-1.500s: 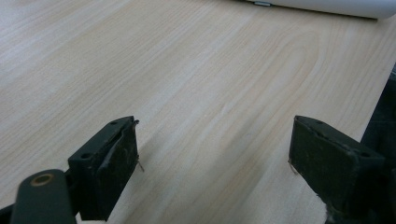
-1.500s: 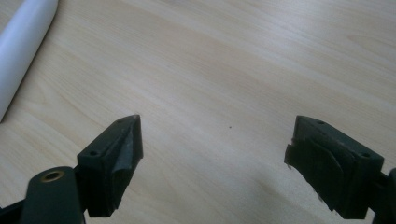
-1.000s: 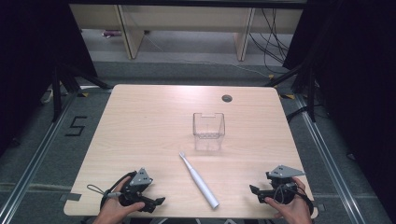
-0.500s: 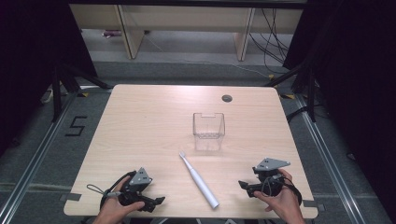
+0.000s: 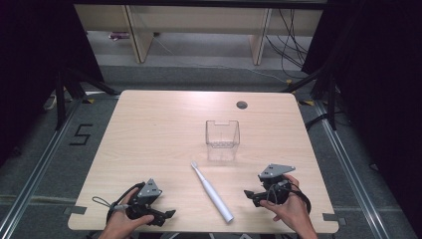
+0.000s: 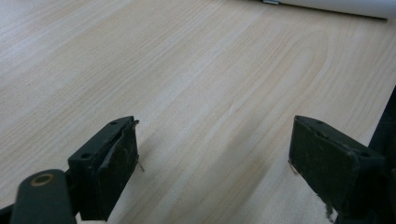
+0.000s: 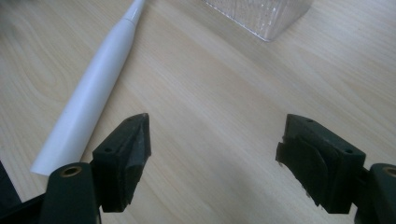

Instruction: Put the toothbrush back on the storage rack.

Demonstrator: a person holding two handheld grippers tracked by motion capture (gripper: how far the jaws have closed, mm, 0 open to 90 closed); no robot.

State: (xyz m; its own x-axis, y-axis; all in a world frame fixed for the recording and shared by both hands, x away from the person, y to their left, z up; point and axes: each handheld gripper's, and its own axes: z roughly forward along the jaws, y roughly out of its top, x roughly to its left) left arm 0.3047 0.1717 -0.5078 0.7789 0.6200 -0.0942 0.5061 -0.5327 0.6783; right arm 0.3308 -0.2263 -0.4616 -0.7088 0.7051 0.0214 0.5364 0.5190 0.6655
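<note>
While the right gripper [image 5: 254, 194], jaws spread and empty after narrowing slightly, sits lower right, the white toothbrush [image 5: 212, 191] lies unobstructed at lower centre; a clear container [image 5: 222, 134] stands above; the left gripper [image 5: 161, 215] is spread.

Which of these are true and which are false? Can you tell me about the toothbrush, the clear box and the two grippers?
1. The toothbrush lies flat on the table. True.
2. The toothbrush is inside the clear box. False: it lies on the table in front of the box, apart from it.
3. The right gripper holds the toothbrush. False: its jaws are open with only bare table between them, and the toothbrush lies beside them.
4. The left gripper has open jaws with nothing in them. True.
5. The box is full of things. False: it looks empty.
</note>
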